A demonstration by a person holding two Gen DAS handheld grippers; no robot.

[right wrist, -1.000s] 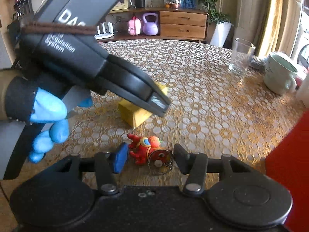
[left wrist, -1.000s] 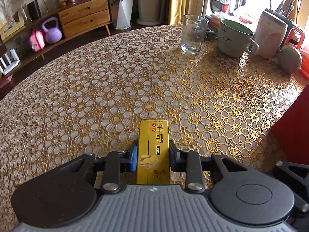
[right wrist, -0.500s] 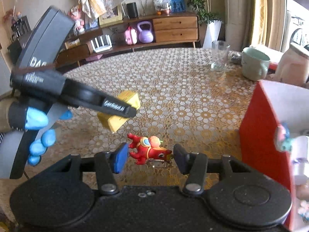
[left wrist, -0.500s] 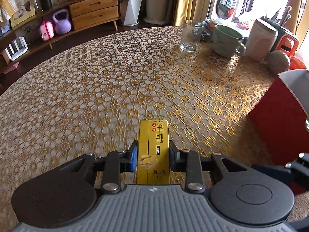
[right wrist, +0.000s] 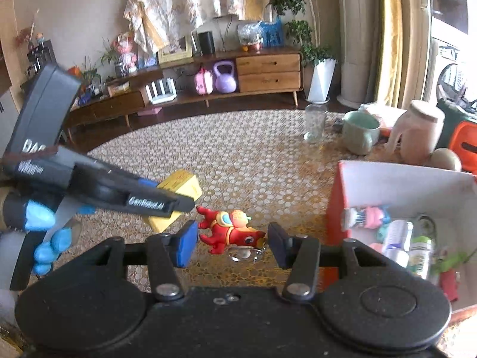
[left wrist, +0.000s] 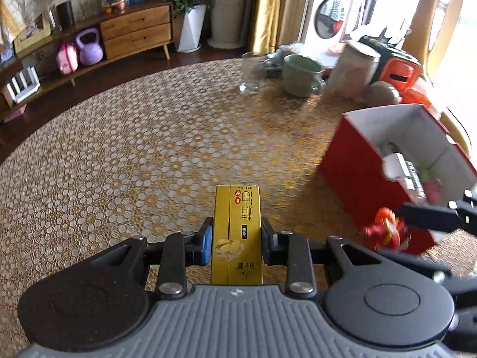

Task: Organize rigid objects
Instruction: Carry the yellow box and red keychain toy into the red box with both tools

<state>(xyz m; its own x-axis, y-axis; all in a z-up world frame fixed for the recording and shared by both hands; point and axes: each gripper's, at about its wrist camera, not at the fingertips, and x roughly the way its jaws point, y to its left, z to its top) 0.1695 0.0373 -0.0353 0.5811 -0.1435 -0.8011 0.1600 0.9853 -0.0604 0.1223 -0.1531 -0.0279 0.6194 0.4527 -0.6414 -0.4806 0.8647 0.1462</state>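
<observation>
My left gripper (left wrist: 236, 240) is shut on a yellow carton (left wrist: 237, 235) and holds it above the table; the carton also shows in the right wrist view (right wrist: 179, 192). My right gripper (right wrist: 232, 243) is shut on a red toy horse keychain (right wrist: 229, 232), lifted off the table; the toy shows in the left wrist view (left wrist: 386, 232). A red box with a white inside (right wrist: 408, 185) stands to the right and holds several small items; it also shows in the left wrist view (left wrist: 360, 164).
On the round floral-cloth table (left wrist: 149, 149) at the far side stand a glass (left wrist: 250, 74), a green mug (left wrist: 299, 74), a beige jug (left wrist: 354, 71) and an orange-and-green container (left wrist: 396, 68). A wooden sideboard (right wrist: 268, 73) stands beyond.
Both grippers have risen from the table with their objects. The red box has come into fuller view on the right, and the toy now hangs near its front corner.
</observation>
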